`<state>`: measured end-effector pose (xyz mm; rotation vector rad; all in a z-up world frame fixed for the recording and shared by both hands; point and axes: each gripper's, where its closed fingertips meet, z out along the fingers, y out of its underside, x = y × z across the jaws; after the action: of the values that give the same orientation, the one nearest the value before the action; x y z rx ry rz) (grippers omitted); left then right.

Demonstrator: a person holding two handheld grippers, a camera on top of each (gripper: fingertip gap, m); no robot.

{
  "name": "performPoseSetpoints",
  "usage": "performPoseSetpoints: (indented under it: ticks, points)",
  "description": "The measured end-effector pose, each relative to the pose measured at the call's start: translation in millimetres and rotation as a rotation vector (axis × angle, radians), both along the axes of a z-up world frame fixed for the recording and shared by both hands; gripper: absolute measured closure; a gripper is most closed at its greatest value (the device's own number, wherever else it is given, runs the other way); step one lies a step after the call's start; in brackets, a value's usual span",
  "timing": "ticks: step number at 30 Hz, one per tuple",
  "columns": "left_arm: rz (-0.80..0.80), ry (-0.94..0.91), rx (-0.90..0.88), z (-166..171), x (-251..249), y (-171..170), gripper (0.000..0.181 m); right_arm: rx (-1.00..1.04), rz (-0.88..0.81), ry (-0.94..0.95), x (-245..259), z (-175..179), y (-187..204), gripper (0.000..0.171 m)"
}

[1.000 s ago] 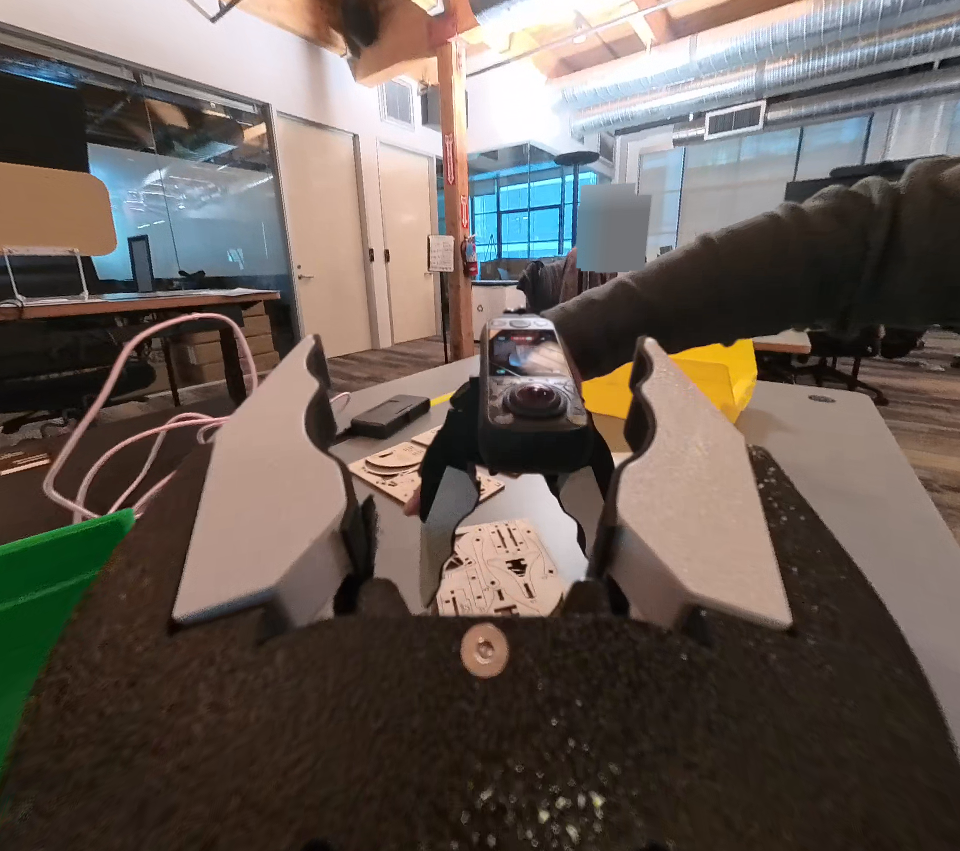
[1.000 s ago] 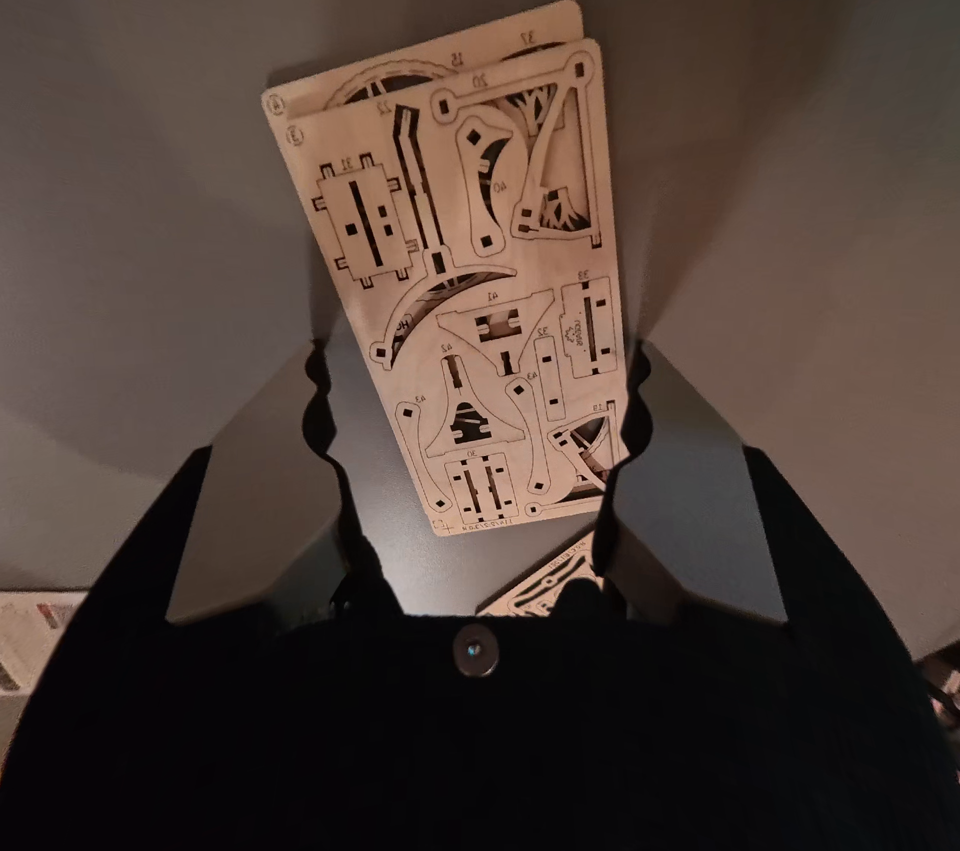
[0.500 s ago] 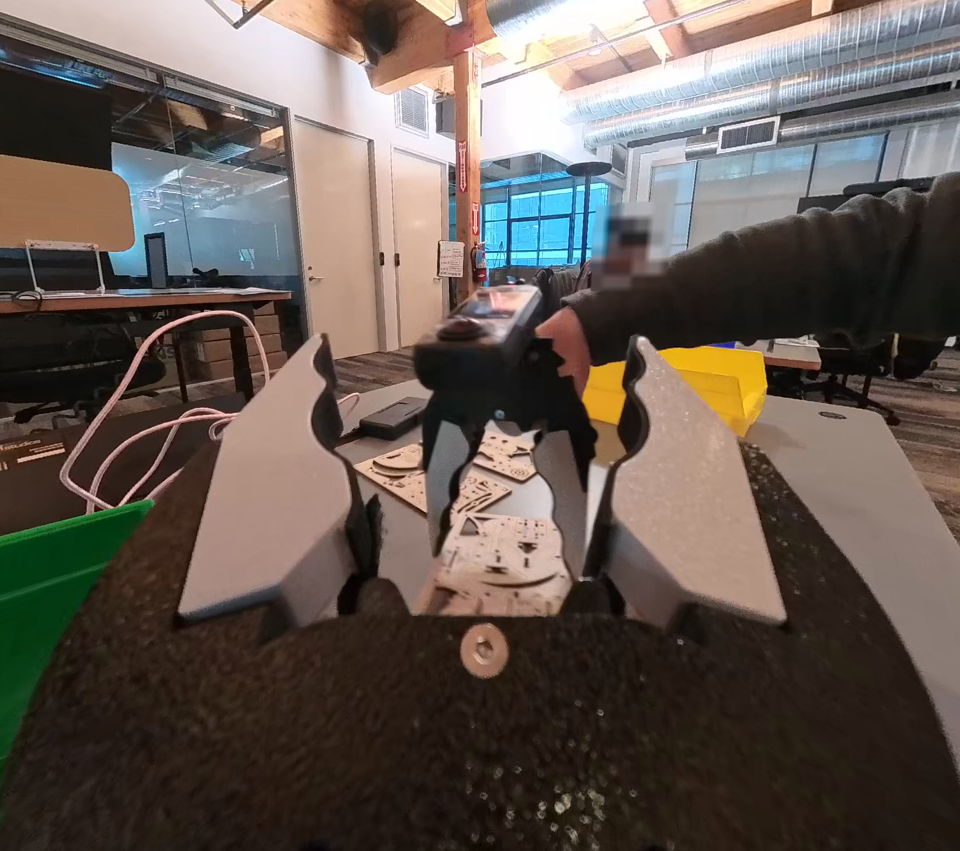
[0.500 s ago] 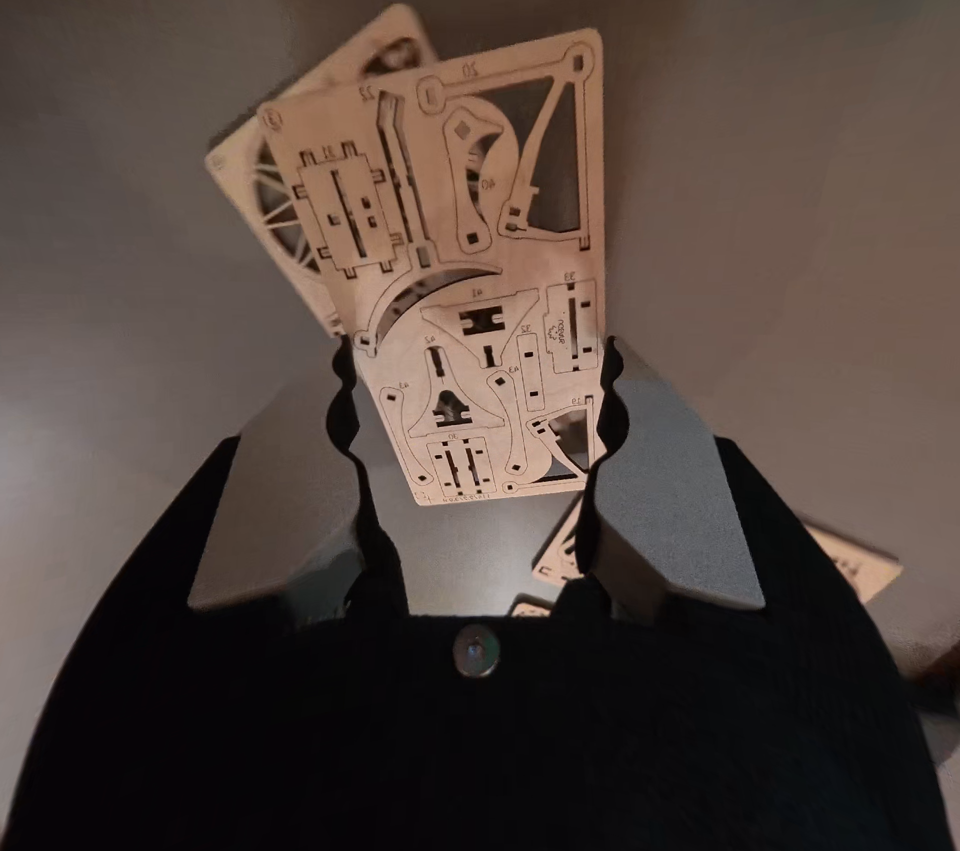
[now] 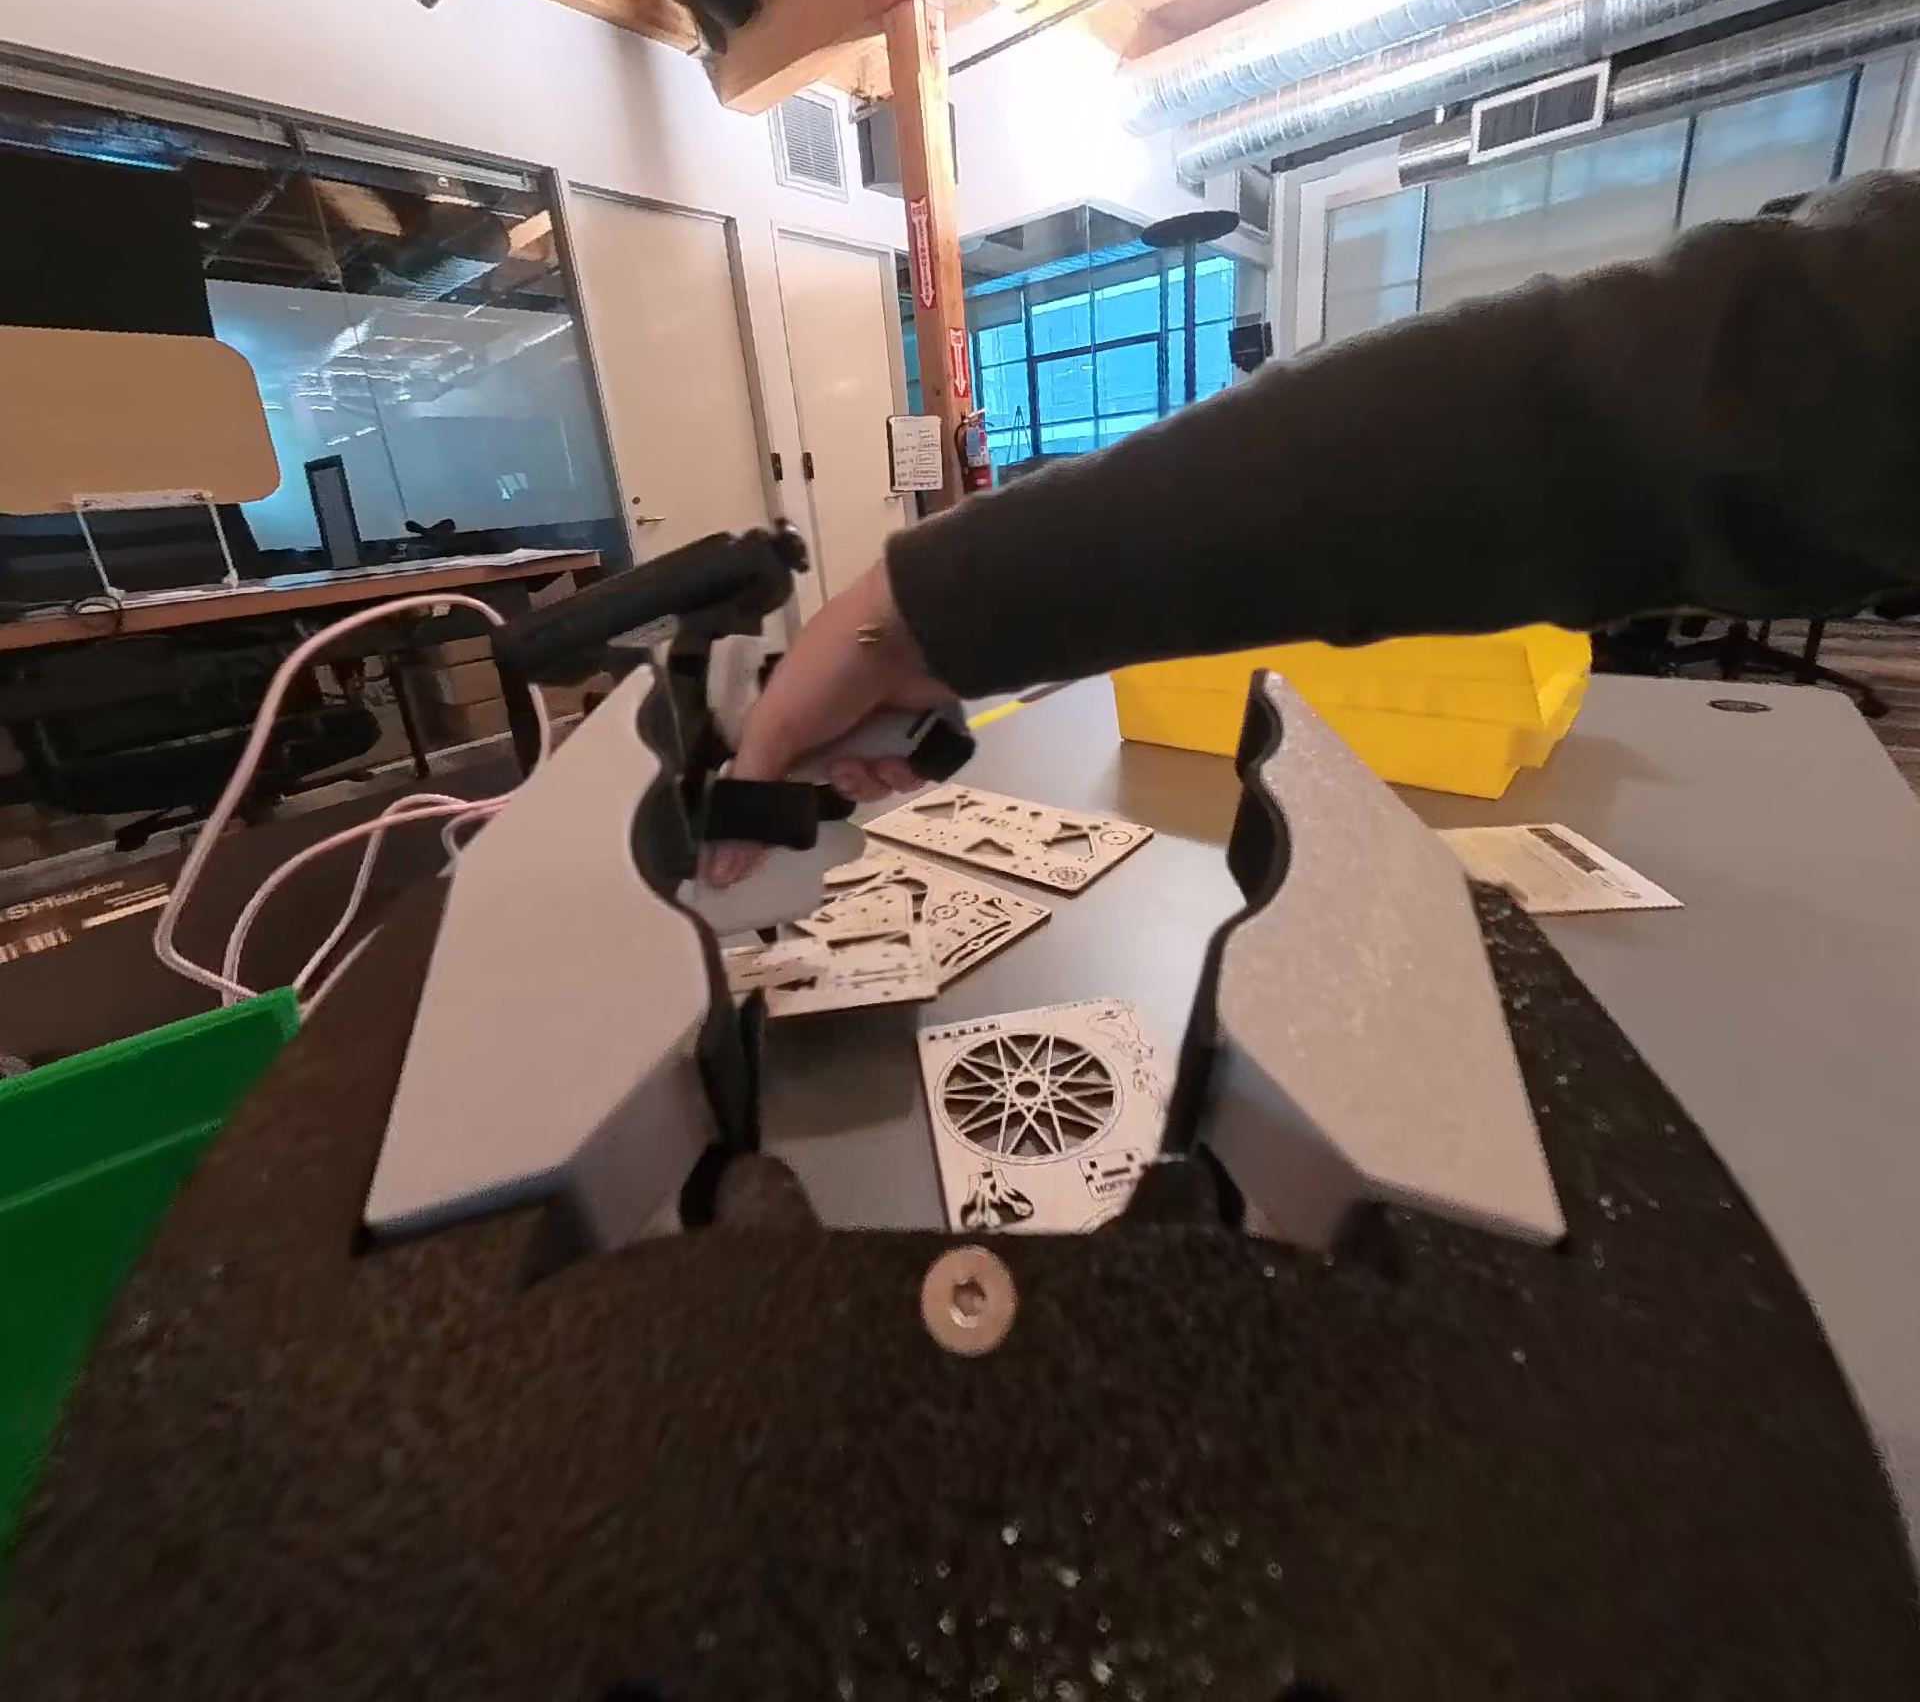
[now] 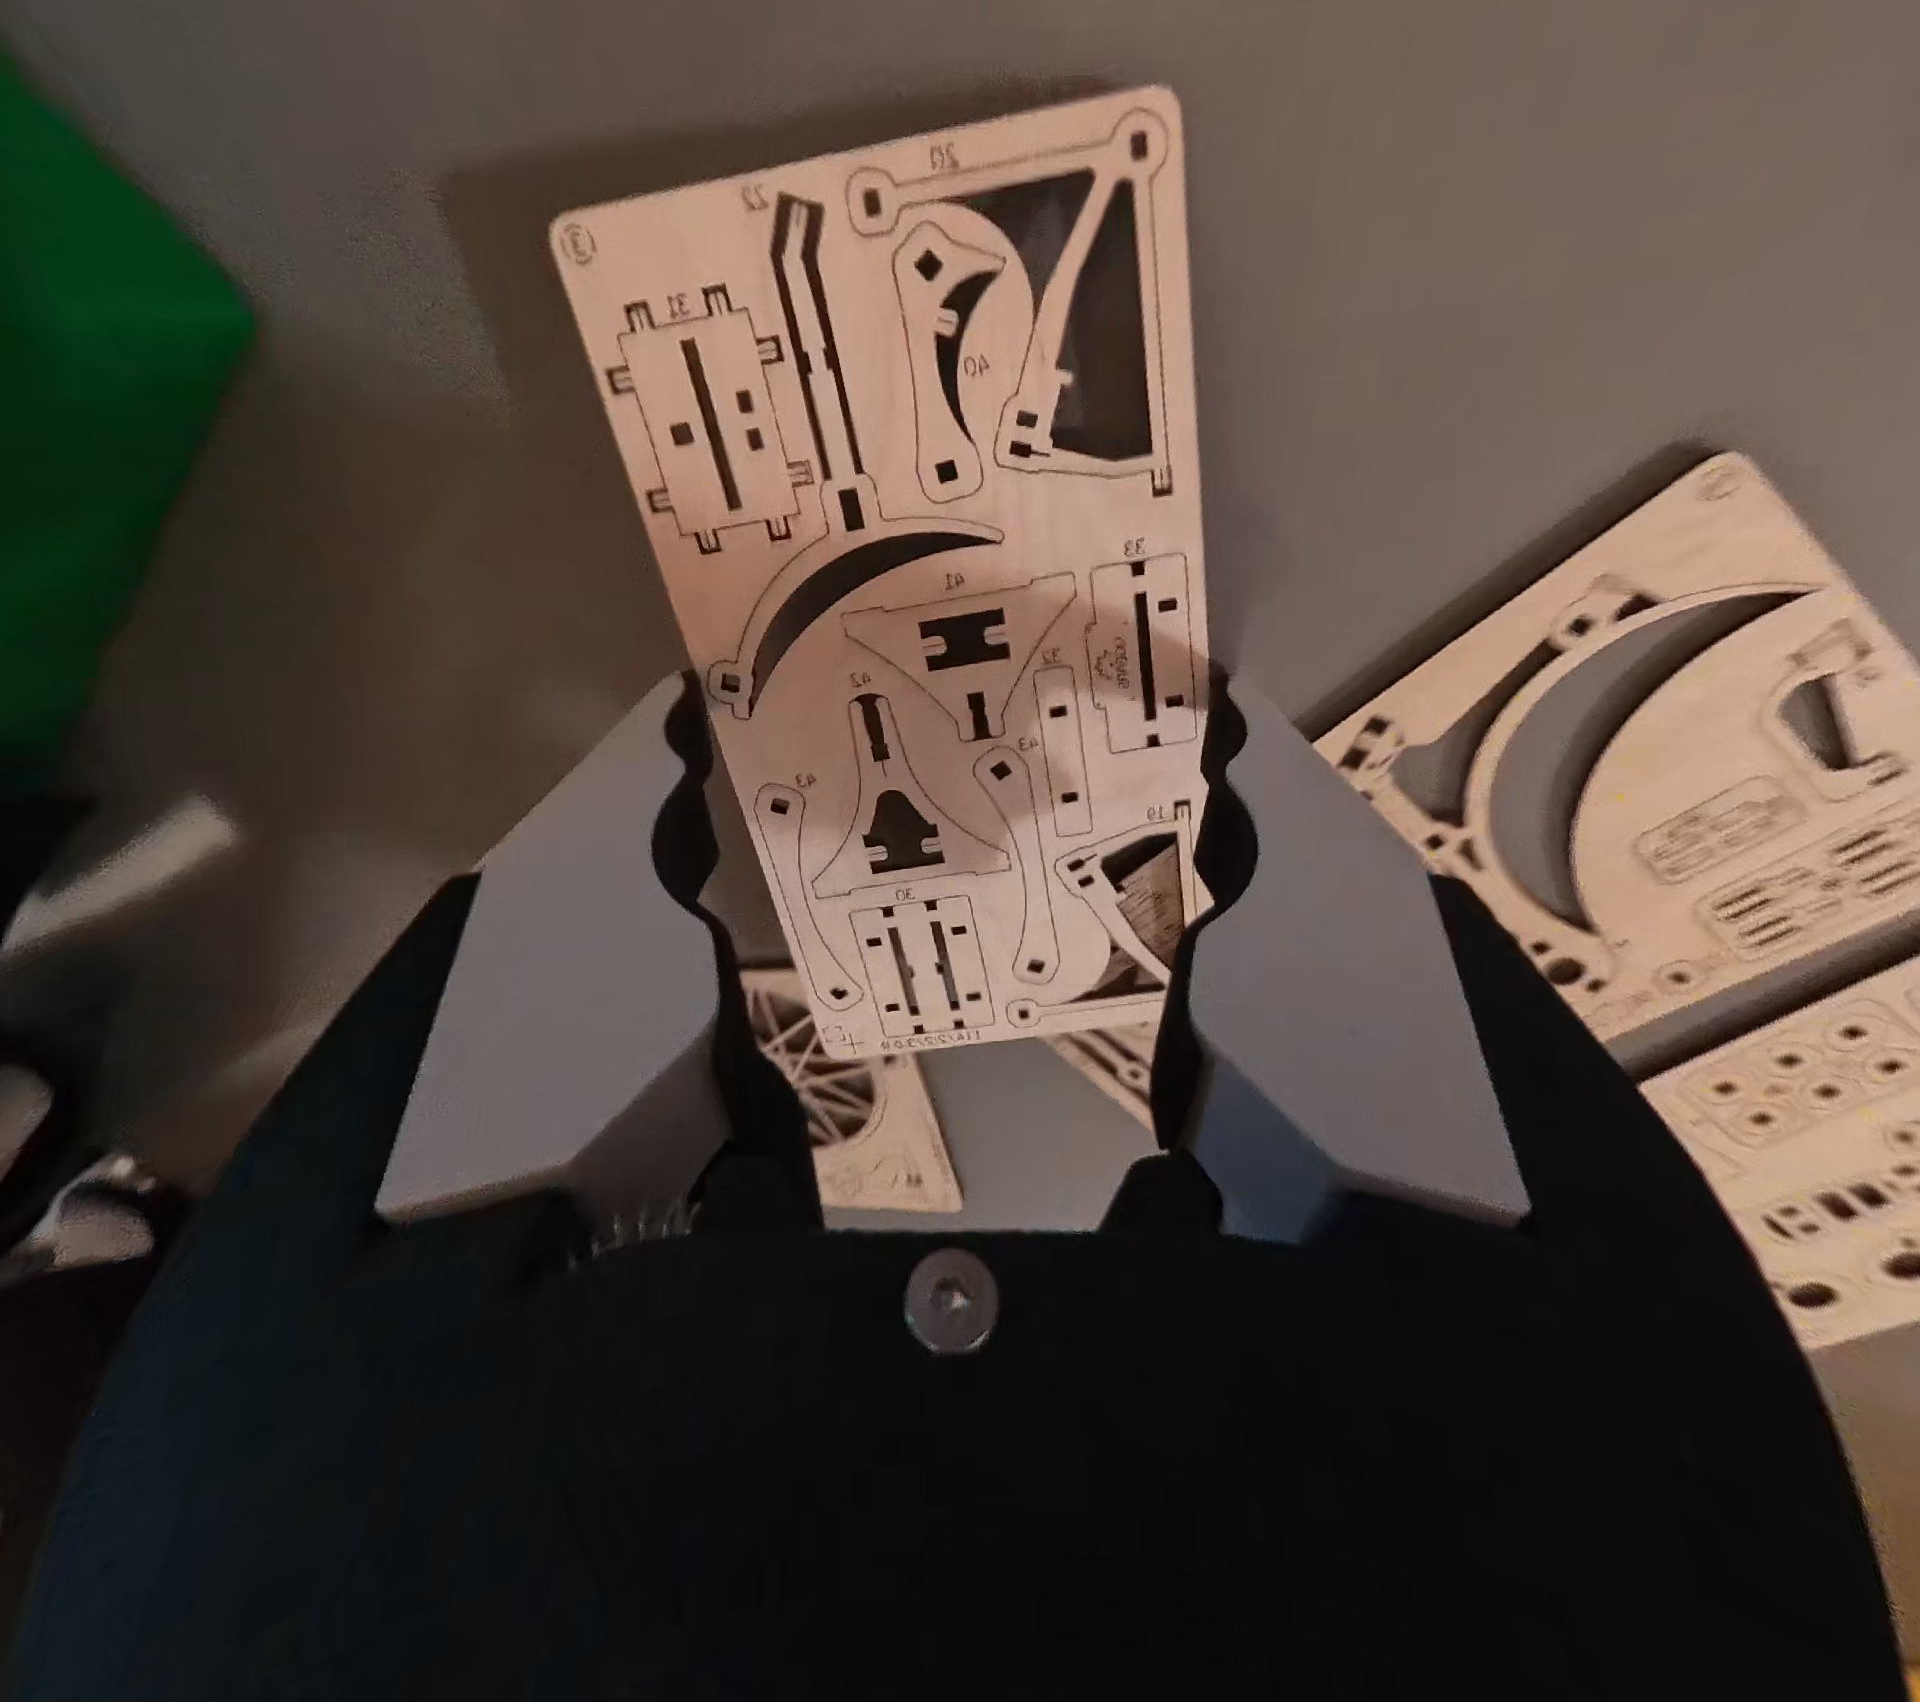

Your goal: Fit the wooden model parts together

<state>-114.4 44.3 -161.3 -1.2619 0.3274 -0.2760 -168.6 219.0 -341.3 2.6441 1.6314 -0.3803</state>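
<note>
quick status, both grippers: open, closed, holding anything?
Left gripper: open, holding nothing, above the table.
Right gripper: shut on the wooden parts sheet, gripped by its side edges, lifted off the table.

Left wrist view looks level across table (image 5: 1714, 779); right looks steeply down, close.

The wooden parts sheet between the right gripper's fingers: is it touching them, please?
Touching: the right wrist view shows the wooden sheet raised off the table, both side edges pressed into the right gripper's wavy fingers.
</note>
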Motion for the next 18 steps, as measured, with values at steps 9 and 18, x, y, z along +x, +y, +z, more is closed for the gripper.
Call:
performPoseSetpoints:
  ticks: [9, 18]
  points:
    - [0.015, 0.071, -0.032, -11.8, 3.3, 6.1, 0.076, 0.097, 0.143, 0.000, 7.0, 13.0, 9.2, 0.071]
    - [0.001, 0.052, -0.047, -12.4, 2.9, 6.7, 0.075, -0.018, 0.102, 0.007, 24.8, 4.4, -5.1, 0.074]
